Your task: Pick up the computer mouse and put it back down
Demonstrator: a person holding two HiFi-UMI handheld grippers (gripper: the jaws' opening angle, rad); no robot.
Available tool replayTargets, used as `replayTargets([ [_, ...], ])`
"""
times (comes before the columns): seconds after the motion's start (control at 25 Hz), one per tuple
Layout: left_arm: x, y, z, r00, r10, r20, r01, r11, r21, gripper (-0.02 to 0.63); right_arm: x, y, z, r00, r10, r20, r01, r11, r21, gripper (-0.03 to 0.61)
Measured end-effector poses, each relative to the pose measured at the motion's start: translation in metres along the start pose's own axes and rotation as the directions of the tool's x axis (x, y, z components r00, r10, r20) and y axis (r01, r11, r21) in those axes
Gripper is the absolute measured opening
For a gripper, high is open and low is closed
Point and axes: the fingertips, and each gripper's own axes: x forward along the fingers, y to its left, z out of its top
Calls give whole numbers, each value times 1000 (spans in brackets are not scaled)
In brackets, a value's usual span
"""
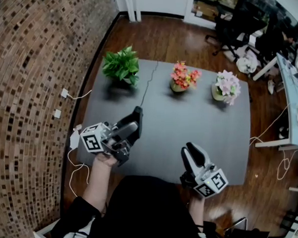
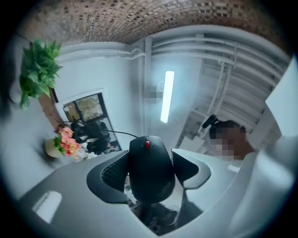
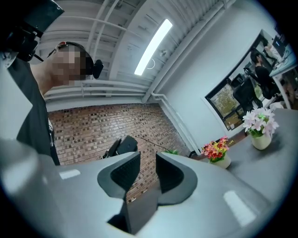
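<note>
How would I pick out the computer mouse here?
Find the grey table; above its near left part the left gripper hovers. Clamped between its jaws is the computer mouse: black and rounded, with a red scroll wheel and thin cord, unlike the potted plants beyond.

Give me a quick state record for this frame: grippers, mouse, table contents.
left gripper: shut on computer mouse, held up off table
right gripper: open, empty
cable: runs from computer mouse across table to far edge
on table: green plant, orange-pink flowers, white-pink flowers, in a row at far side
task stage: picked up, not yet put down
</note>
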Motion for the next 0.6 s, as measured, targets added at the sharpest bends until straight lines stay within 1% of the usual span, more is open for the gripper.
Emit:
replayTargets([
  [0.04,-7,21,-5,996,89,-27,-88,995,41,287,0,1,0,1000,0,-1,0,1000,0,80],
  [0.08,-16,44,-9,981,185,-53,-180,980,89,287,0,1,0,1000,0,-2,0,1000,0,80],
  [0.12,-25,69,-14,957,282,-76,-270,953,140,287,1,2,1,1000,0,-1,0,1000,-1,80],
  [0.16,-35,93,-17,922,376,-95,-353,915,195,287,2,3,2,1000,0,-1,0,1000,-3,80],
  [0.2,-46,117,-20,876,469,-110,-431,866,254,287,2,4,3,1000,0,-1,0,1000,-4,80],
  [0.28,-67,162,-25,762,636,-126,-558,742,372,287,3,4,4,1000,-4,-5,4,1000,-8,80],
  [0.32,-76,183,-29,705,697,-131,-597,683,421,287,2,5,4,1000,-7,-7,7,1000,-10,80],
  [0.36,-84,203,-34,652,745,-140,-622,631,463,287,1,5,3,1000,-10,-9,10,1000,-11,80],
  [0.44,-102,244,-45,548,821,-161,-648,539,538,287,-1,5,2,1000,-19,-12,19,1000,-12,80],
  [0.52,-125,288,-52,431,887,-163,-664,435,608,287,-3,5,0,999,-29,-15,29,999,-12,80],
  [0.6,-147,326,-55,318,937,-144,-673,330,661,287,-5,6,-2,999,-39,-18,38,999,-11,80],
])
